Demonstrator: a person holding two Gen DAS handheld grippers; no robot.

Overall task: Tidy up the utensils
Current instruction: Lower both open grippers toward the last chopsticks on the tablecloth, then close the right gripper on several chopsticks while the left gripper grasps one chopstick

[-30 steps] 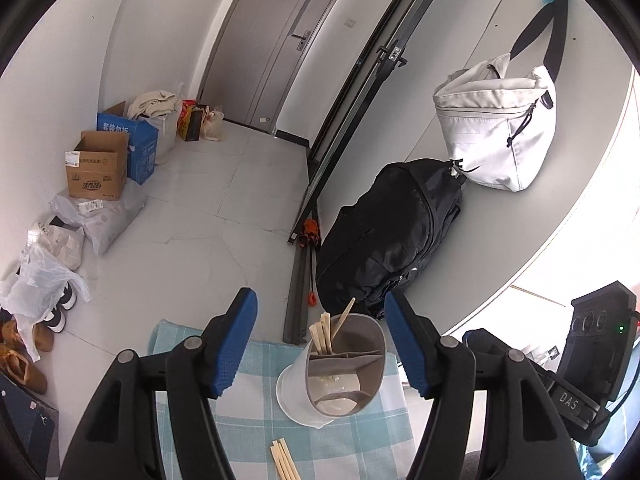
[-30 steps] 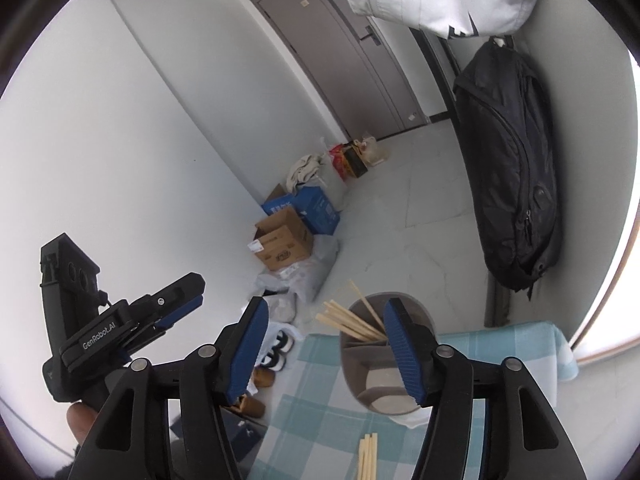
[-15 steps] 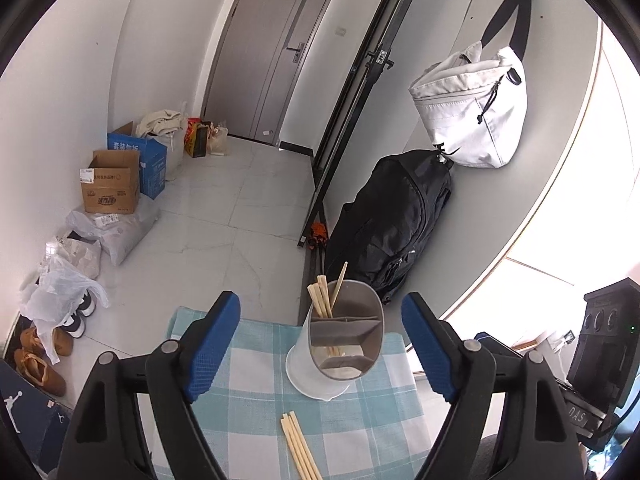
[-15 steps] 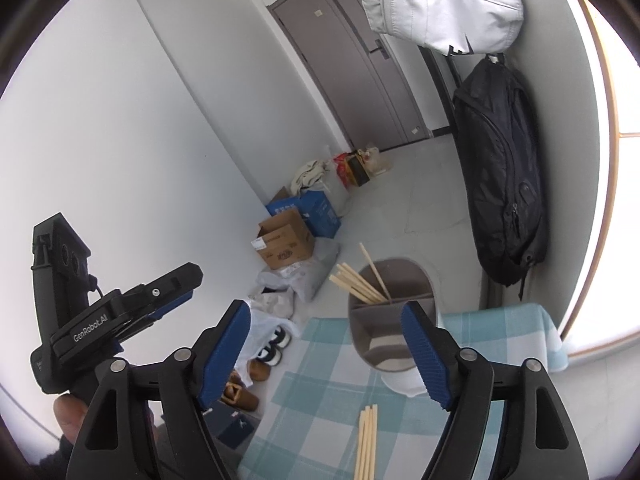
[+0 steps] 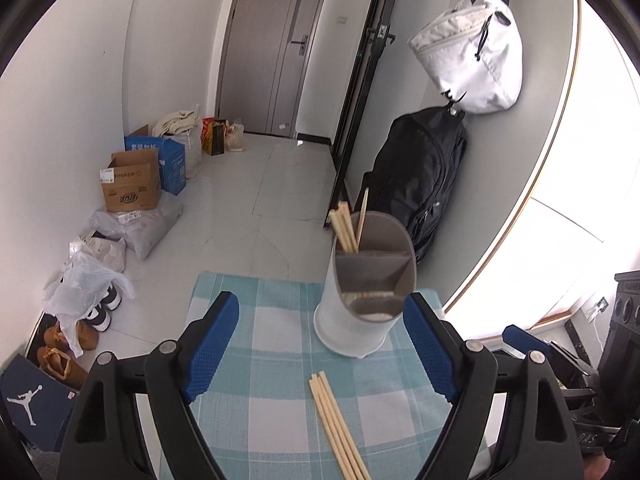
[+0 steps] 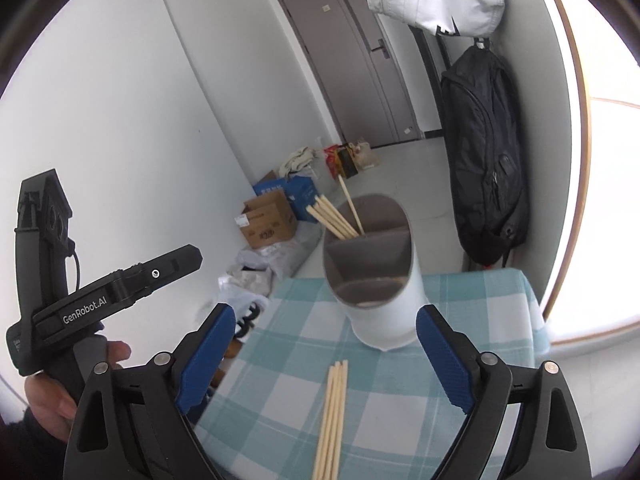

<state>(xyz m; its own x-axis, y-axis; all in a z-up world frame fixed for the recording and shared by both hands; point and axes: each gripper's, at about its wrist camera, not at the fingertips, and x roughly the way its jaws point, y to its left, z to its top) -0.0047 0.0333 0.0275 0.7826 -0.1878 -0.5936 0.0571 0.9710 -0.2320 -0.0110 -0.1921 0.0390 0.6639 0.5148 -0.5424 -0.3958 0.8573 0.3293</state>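
Note:
A white utensil holder (image 5: 362,294) with grey dividers stands on the checked tablecloth (image 5: 280,396); it also shows in the right wrist view (image 6: 380,292). Several wooden chopsticks (image 5: 347,226) stand in its far compartment. A bundle of loose chopsticks (image 5: 338,424) lies on the cloth in front of it, also in the right wrist view (image 6: 332,412). My left gripper (image 5: 320,346) is open and empty above the loose chopsticks. My right gripper (image 6: 322,356) is open and empty, also above them. The left gripper's body (image 6: 104,296) shows at the left of the right wrist view.
The small table ends just past the holder. Beyond are a black backpack (image 5: 420,184) and white bag (image 5: 472,56) on the wall, cardboard boxes (image 5: 132,182), plastic bags and shoes (image 5: 76,344) on the floor, and a grey door (image 5: 272,48).
Both grippers have pulled back and up from the holder and opened wider. More of the cloth and the loose chopsticks now show.

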